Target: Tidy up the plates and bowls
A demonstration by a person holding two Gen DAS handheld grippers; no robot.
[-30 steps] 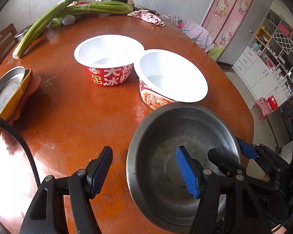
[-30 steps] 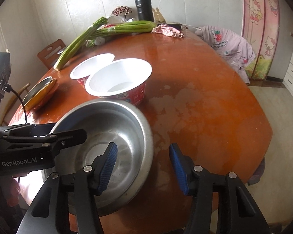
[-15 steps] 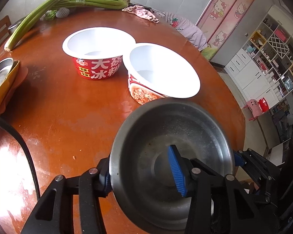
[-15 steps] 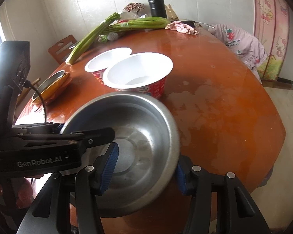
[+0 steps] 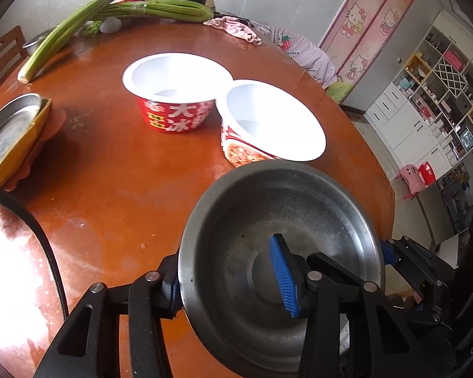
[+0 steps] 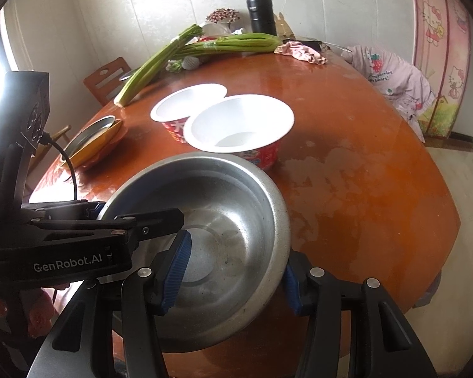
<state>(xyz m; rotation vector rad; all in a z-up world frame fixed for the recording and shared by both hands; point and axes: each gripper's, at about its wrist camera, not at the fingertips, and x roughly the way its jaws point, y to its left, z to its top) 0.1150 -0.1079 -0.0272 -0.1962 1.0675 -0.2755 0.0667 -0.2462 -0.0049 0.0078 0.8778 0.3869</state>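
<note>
The steel bowl [image 5: 277, 252] sits at the near edge of the desk [image 5: 110, 163], at 6 o'clock of the two paper bowls. The left claw [image 5: 230, 280] straddles its left rim, one finger outside the wall and one blue pad [image 5: 283, 280] inside; the jaws stand wide of the wall, and whether they bite cannot be told. The right claw [image 6: 233, 271] straddles the opposite rim in the same fashion, one pad [image 6: 178, 267] inside and one outside against the wall, with a gap visible on the inner side; grip again cannot be confirmed. The near paper bowl [image 6: 239, 129] stands just beyond the steel bowl at 12 o'clock, touching the far paper bowl [image 6: 189, 100] at its 10 o'clock. A plate stack [image 5: 12, 135] lies at the desk's 9 o'clock edge, well apart. Judged step: securing the steel bowl with both claws for a lift. Recommended practice: close both claws evenly on the thin rim, pads seated low on the wall, before raising. Keep the bowl level, since an unequal pull would tilt it. Lift straight up to clear the near paper bowl's overhanging lip. The wet, glossy desk and smooth steel suggest slipping; confirm a firm hold first.
</note>
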